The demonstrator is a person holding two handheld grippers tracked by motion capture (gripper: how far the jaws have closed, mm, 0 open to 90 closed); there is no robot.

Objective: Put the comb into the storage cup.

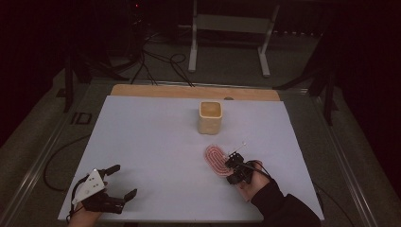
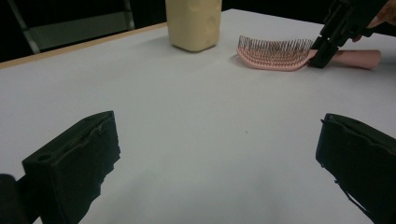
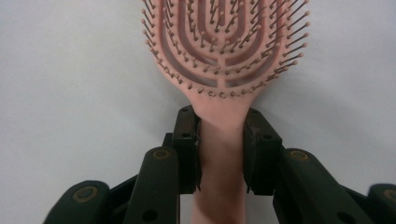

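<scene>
A pink hairbrush (image 1: 215, 160) lies bristles up on the white table (image 1: 156, 156), right of centre, its handle pointing toward the person. My right gripper (image 1: 231, 163) is shut on that handle just below the head. In the right gripper view the two black pads (image 3: 187, 140) press both sides of the hairbrush (image 3: 224, 42) neck, around my right gripper's midpoint (image 3: 222, 126). My left gripper (image 1: 125, 180) rests at the front left corner, open and with nothing in it. From the left gripper view, the hairbrush (image 2: 275, 53) and my right gripper (image 2: 322, 51) sit beyond my left gripper (image 2: 215, 154).
A cream square cup (image 1: 210, 117) stands upright behind the brush, near the table's back; the cup (image 2: 194, 23) is seen at top centre in the left gripper view. A wooden strip (image 1: 189, 91) borders the far edge. A metal stand (image 1: 231, 28) and cables sit on the floor beyond.
</scene>
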